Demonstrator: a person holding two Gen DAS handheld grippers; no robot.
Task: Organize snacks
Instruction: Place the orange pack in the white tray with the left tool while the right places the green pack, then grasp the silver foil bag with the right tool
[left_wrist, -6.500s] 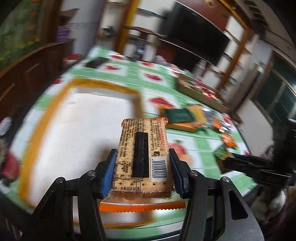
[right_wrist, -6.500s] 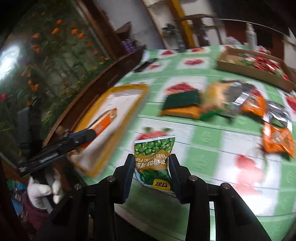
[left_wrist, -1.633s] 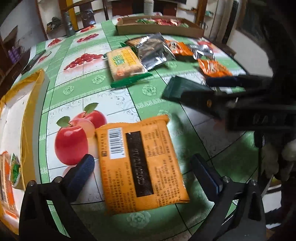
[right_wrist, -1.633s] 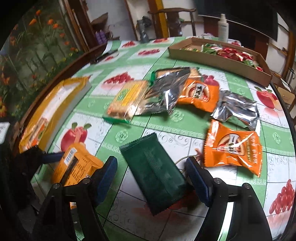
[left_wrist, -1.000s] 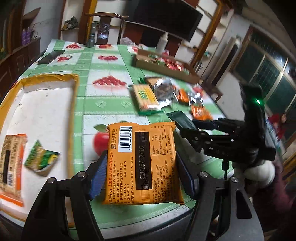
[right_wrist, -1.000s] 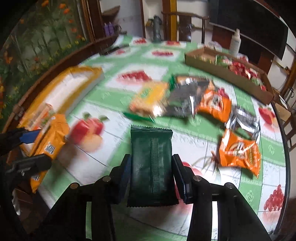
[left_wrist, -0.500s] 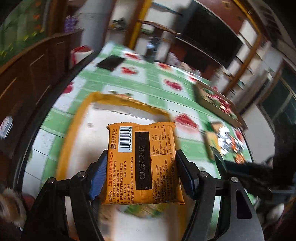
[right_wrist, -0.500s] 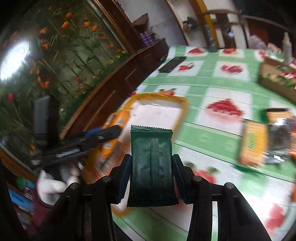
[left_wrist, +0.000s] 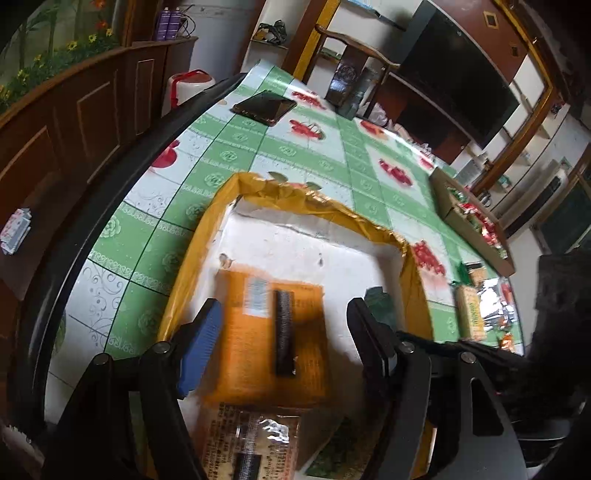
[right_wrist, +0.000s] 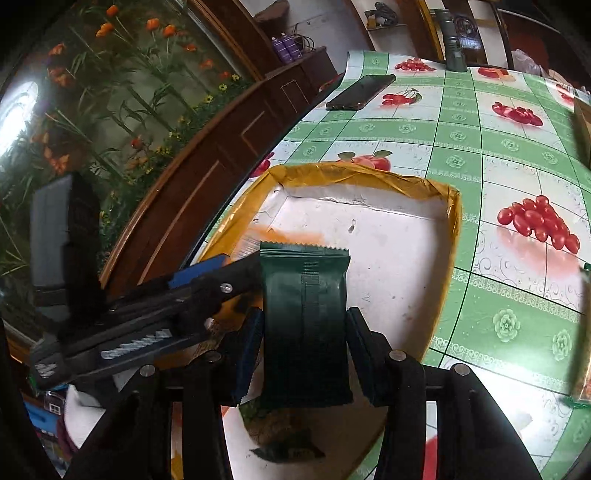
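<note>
The left claw (left_wrist: 284, 339) stands wide open above the tray (left_wrist: 207, 236), gripping nothing. The orange pack (left_wrist: 273, 339) shows blurred between its fingers, clear of both pads, over the tray's white floor; whether it rests there I cannot tell. A cracker pack (left_wrist: 251, 443) lies nearer the camera. The right claw (right_wrist: 304, 332) is closed on a green pack (right_wrist: 304, 314), held over the tray on the worktop (right_wrist: 517, 155).
</note>
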